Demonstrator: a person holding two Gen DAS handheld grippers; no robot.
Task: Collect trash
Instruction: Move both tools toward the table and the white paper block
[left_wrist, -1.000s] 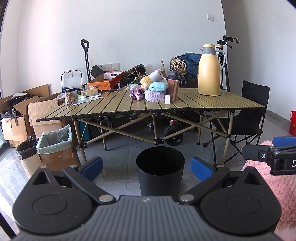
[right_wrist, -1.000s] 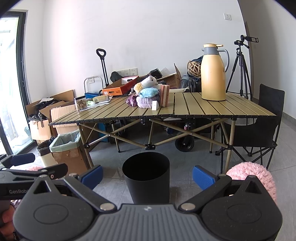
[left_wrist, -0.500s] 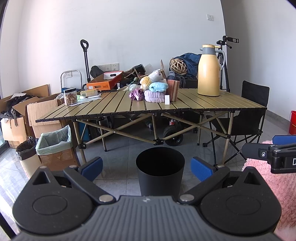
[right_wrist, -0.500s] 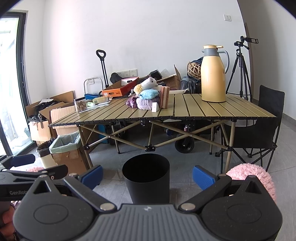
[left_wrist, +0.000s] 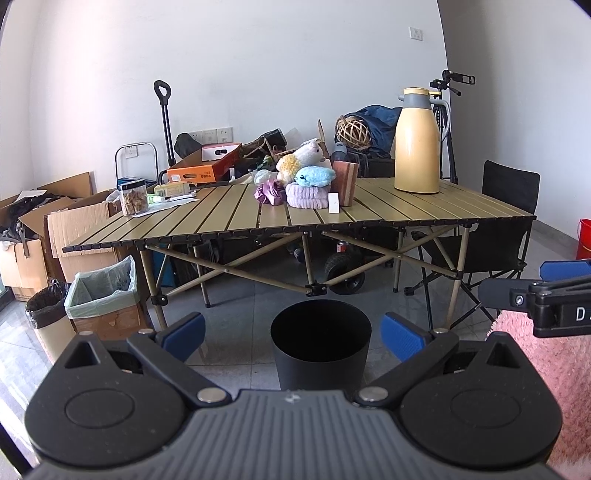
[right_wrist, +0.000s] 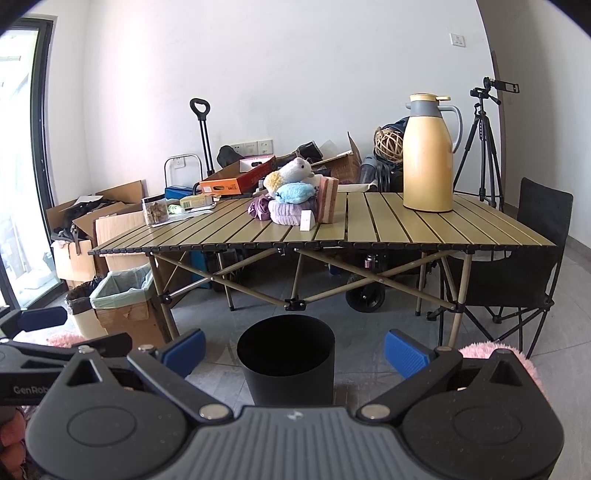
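Black bin (left_wrist: 320, 347) ahead; left claw (left_wrist: 293, 334), right claw (right_wrist: 294, 350) wide apart, seemingly empty.

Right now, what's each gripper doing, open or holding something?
Left gripper: tongs open, holding nothing.
Right gripper: tongs open, holding nothing.

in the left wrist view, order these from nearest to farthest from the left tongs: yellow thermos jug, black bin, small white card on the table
1. black bin: on the floor, just ahead of the open left tongs, between their tips.
2. small white card: standing near the table's front edge, centre.
3. yellow thermos jug: farther back on the table, to the right.
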